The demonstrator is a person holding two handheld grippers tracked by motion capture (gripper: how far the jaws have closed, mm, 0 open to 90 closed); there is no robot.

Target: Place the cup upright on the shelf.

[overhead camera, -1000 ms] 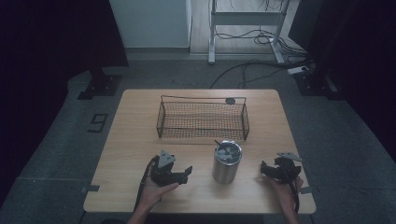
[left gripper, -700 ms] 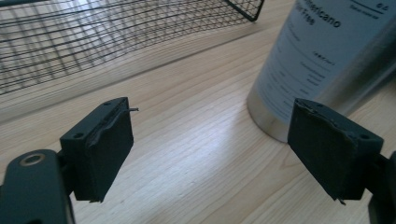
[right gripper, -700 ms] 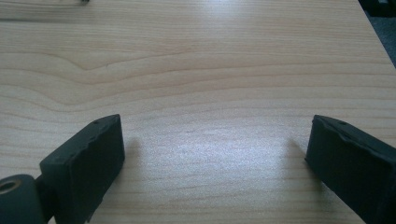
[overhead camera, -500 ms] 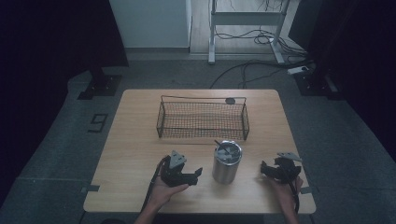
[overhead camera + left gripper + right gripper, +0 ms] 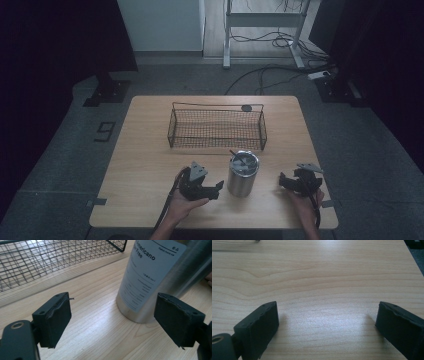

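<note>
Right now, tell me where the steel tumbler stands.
In the high view the steel tumbler stands near the table's front edge, between the left gripper and right gripper, before the wire basket.

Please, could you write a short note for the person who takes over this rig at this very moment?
Left tongs: open, low over the table, aimed at the steel cup; pads not touching it.
Right tongs: open, nothing between them, on the cup's other side, apart from it.
Things: the cup stands upright in front of the wire basket, outside it; the basket looks empty.
Done: no grip yet.
Left: probably close the left tongs on the cup; the basket may be where it goes.
</note>
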